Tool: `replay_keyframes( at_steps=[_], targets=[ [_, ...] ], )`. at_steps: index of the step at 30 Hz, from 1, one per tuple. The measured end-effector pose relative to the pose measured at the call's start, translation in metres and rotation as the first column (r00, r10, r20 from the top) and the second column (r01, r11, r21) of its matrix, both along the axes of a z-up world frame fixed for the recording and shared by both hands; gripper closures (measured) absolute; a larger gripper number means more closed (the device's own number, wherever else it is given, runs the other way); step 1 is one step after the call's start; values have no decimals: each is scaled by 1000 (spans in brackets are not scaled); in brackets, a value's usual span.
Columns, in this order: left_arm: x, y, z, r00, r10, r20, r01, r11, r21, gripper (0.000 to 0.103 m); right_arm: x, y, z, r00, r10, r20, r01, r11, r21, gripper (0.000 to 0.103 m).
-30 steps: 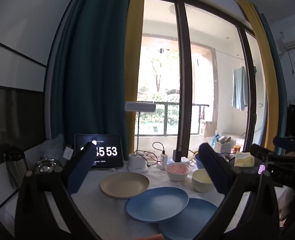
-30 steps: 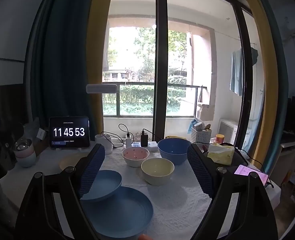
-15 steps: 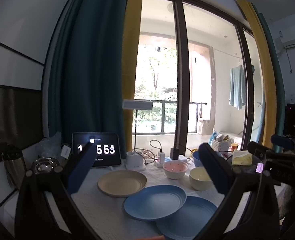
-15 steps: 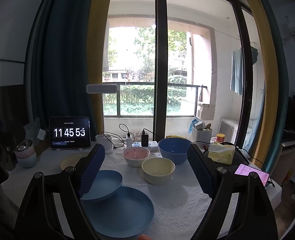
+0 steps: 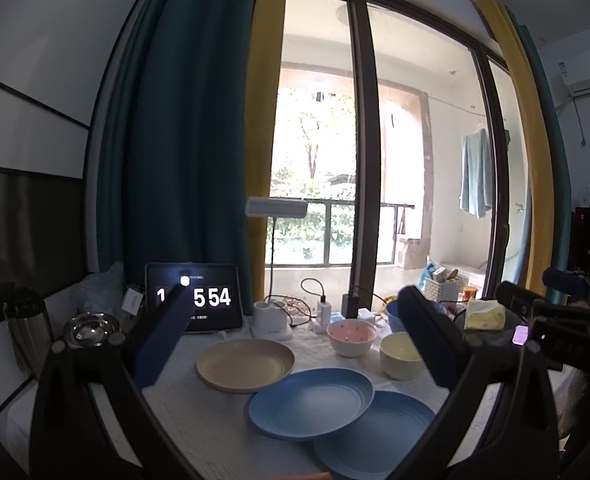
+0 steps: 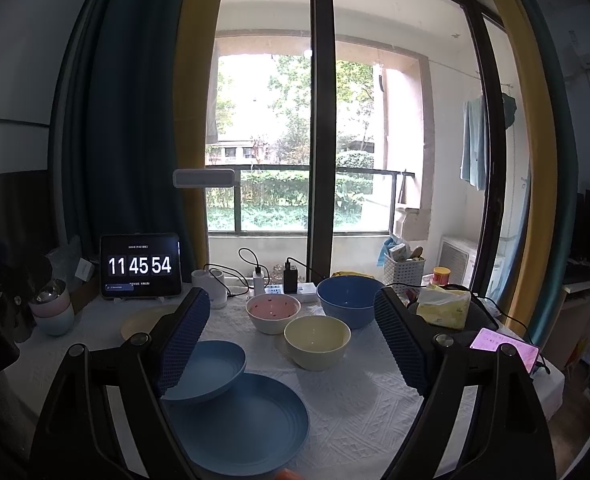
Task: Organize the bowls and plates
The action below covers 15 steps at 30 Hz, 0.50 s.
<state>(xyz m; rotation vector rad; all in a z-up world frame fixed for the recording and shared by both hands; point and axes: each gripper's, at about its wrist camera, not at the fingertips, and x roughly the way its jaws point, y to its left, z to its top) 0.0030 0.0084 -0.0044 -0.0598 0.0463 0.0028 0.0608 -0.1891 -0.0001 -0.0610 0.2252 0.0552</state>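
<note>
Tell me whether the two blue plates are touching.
Touching. The right wrist view shows the smaller blue plate tilted, its edge resting on the larger blue plate.

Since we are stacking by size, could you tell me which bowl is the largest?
The blue bowl, at the back by the power strip; the pink bowl and yellow bowl are clearly smaller.

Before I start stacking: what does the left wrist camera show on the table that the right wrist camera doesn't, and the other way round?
Only the left wrist view shows the whole beige plate and the right gripper off to the side. Only the right wrist view shows the full big blue bowl, the lit phone and the full clock tablet. Both show the two overlapping blue plates, the pink bowl, the yellow bowl and the tissue pack.
</note>
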Motion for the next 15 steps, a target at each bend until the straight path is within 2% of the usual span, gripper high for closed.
replay_keyframes(
  at_steps=[15],
  targets=[
    [0, -1, -2, 1000, -4, -5, 4, 1000, 0, 1, 0, -1, 1, 1000, -3, 1, 3, 1000, 3, 16]
  ],
)
